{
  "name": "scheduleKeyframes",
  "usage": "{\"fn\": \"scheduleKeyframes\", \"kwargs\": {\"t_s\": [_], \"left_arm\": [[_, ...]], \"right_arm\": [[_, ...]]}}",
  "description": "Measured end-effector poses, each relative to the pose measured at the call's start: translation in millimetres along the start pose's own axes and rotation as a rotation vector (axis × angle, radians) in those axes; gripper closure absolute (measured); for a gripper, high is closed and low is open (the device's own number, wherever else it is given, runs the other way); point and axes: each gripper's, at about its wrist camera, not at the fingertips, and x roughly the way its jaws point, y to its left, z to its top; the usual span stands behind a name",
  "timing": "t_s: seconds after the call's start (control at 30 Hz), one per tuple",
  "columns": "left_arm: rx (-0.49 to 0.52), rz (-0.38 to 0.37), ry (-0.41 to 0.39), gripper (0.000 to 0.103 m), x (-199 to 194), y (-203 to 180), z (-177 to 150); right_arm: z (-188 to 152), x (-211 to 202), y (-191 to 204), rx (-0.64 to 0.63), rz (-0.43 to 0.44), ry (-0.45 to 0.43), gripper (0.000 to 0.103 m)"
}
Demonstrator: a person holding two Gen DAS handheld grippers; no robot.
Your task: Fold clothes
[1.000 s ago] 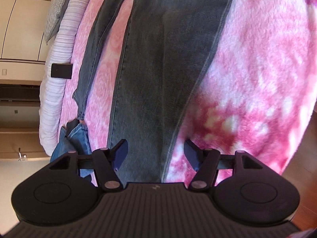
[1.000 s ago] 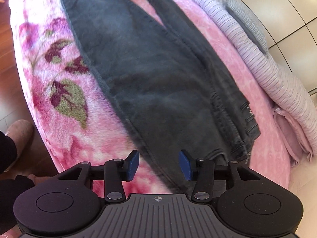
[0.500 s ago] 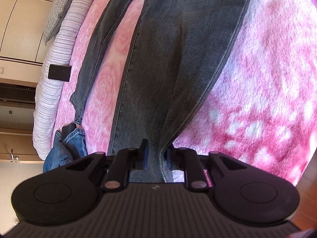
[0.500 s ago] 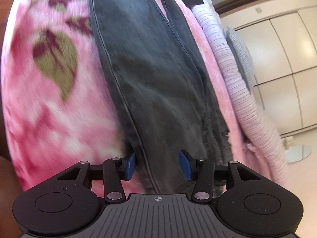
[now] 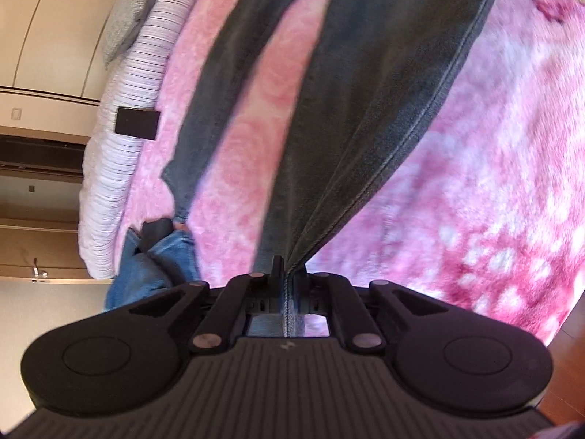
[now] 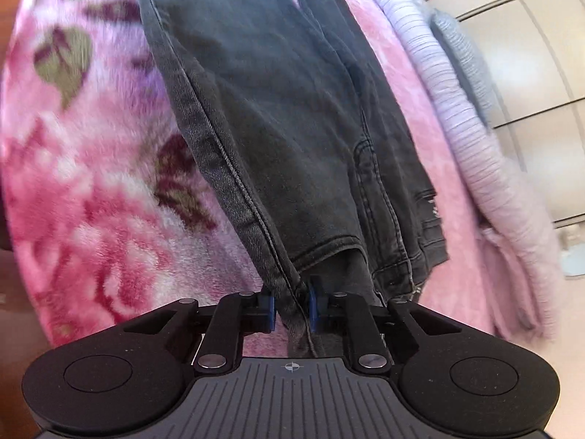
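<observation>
Jeans, left wrist view: dark grey jeans (image 5: 384,91) lie on the pink blanket (image 5: 493,183) of the bed, legs stretching straight away from the camera; the nearer leg's side seam runs into the left gripper (image 5: 287,274).
Left gripper: closed down on that seam edge, cloth lifted into a taut ridge.
Beside: blue jeans (image 5: 153,267) bunched at the left, by the striped quilt (image 5: 124,139).
Jeans, right wrist view: waistband end sits nearest, the long axis leading away up the frame.
Right gripper (image 6: 291,309): blue pads pinched on the outer seam near the waistband.
Relation: both grippers hold one long edge, one at each end, so any fold would carry that edge sideways across the other leg.
</observation>
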Motion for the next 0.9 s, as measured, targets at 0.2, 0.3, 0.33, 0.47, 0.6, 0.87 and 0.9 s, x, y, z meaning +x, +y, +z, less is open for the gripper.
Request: {"fn": "scheduleKeyframes", "kwargs": {"t_s": [0.2,0.3,0.33,0.47,0.6,0.87,0.9], "left_arm": [[-0.042,0.024,0.029,0.099,-42,42,14],[-0.056,0.028,0.035,0.099,-59,63,24],[-0.060,0.030,0.037,0.099,-65,69,27],[-0.076,0.030,0.045,0.099,-84,101,42],[-0.068,-0.034,0.042,0.099,-60,158,67],[0.030,-0.221,0.009,0.099,44,242,121],[0.050,-0.241,0.005,0.099,58,245,129]], "right_arm": [[2,-49,-39,0.017,0.071,-0.020,0.093],[1,-72,-51,0.015,0.104,-0.029,0.093],[1,-77,-55,0.015,0.114,-0.033,0.093],[8,-91,-85,0.000,0.140,-0.048,0.093],[24,-96,-129,0.002,0.153,-0.048,0.093],[70,-39,-216,-0.026,0.181,0.024,0.093],[75,-27,-225,-0.023,0.188,0.037,0.093]]}}
